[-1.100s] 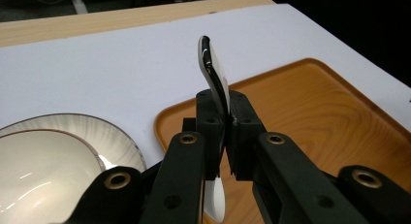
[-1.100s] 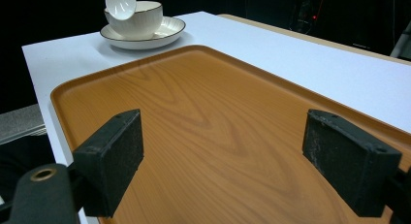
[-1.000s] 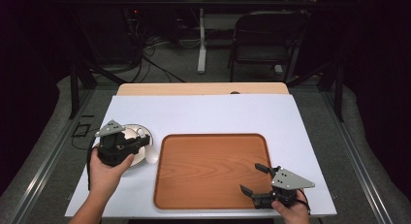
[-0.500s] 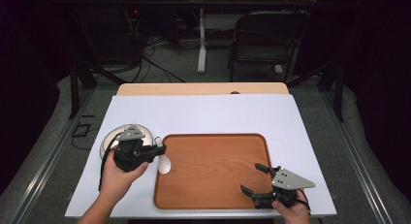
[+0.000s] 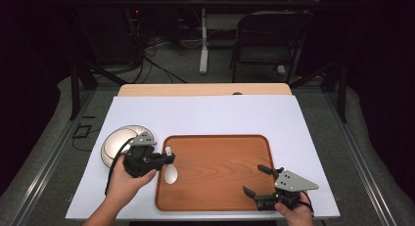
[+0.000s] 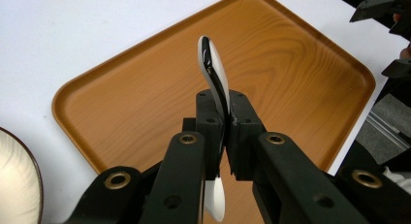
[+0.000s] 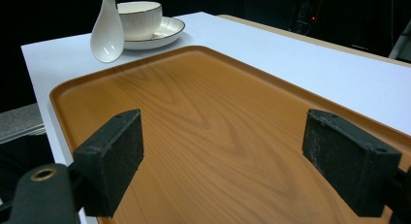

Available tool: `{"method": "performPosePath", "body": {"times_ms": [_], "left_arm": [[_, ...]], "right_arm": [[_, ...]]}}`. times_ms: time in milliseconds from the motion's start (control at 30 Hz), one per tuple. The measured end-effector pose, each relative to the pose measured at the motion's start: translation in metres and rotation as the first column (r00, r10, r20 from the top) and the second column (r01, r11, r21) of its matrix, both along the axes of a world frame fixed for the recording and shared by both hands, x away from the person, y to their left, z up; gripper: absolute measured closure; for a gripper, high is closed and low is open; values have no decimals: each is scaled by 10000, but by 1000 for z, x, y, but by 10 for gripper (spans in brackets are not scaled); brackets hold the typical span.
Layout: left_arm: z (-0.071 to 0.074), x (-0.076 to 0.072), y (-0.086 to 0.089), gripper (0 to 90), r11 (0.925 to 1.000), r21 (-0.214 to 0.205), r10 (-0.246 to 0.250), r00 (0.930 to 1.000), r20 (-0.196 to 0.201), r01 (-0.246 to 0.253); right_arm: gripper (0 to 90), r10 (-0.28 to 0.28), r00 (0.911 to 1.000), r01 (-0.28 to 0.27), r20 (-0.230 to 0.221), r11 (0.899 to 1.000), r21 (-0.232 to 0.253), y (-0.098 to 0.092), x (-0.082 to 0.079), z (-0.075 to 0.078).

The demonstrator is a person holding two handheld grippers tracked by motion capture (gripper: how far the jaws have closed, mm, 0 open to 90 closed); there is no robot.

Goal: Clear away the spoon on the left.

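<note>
My left gripper (image 5: 166, 158) is shut on the handle of a white ceramic spoon (image 5: 170, 173). It holds the spoon above the left edge of the brown wooden tray (image 5: 220, 187). In the left gripper view the spoon (image 6: 215, 73) stands clamped edge-on between the jaws, over the tray (image 6: 300, 73). My right gripper (image 5: 254, 180) hangs open over the tray's near right corner, with nothing between its pads (image 7: 112, 156). From there the spoon (image 7: 107, 32) hangs bowl down at the tray's far end.
A white plate (image 5: 115, 144) with a dark rim lies on the white table top (image 5: 205, 113) left of the tray. A white bowl (image 7: 140, 18) stands on that plate (image 7: 167, 30). A folding chair (image 5: 269, 37) stands on the floor beyond the table.
My left gripper has carried the spoon to the right, from over the plate to the tray's left edge. The right gripper has stayed where it was.
</note>
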State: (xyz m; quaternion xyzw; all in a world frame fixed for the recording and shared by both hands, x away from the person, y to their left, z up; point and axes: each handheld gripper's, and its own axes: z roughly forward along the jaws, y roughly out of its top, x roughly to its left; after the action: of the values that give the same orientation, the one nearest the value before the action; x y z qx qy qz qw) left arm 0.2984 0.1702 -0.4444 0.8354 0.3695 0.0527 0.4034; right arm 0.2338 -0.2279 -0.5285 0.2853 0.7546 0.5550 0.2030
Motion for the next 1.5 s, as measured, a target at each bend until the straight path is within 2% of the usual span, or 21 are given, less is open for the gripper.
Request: {"method": "performPosePath", "body": {"times_ms": [467, 1133, 1500], "left_arm": [[-16, 4, -8, 849, 9996, 252, -86, 9984, -562, 100], [-33, 20, -9, 849, 9997, 193, 139, 9935, -1133, -118], [-43, 36, -11, 846, 9989, 5, 462, 9846, -1687, -468]], "right_arm": [[147, -14, 10000, 14, 12, 10000, 12, -1, 0, 0], [147, -15, 10000, 15, 10, 10000, 26, -1, 0, 0], [147, -9, 10000, 9, -13, 10000, 51, -1, 0, 0]]}}
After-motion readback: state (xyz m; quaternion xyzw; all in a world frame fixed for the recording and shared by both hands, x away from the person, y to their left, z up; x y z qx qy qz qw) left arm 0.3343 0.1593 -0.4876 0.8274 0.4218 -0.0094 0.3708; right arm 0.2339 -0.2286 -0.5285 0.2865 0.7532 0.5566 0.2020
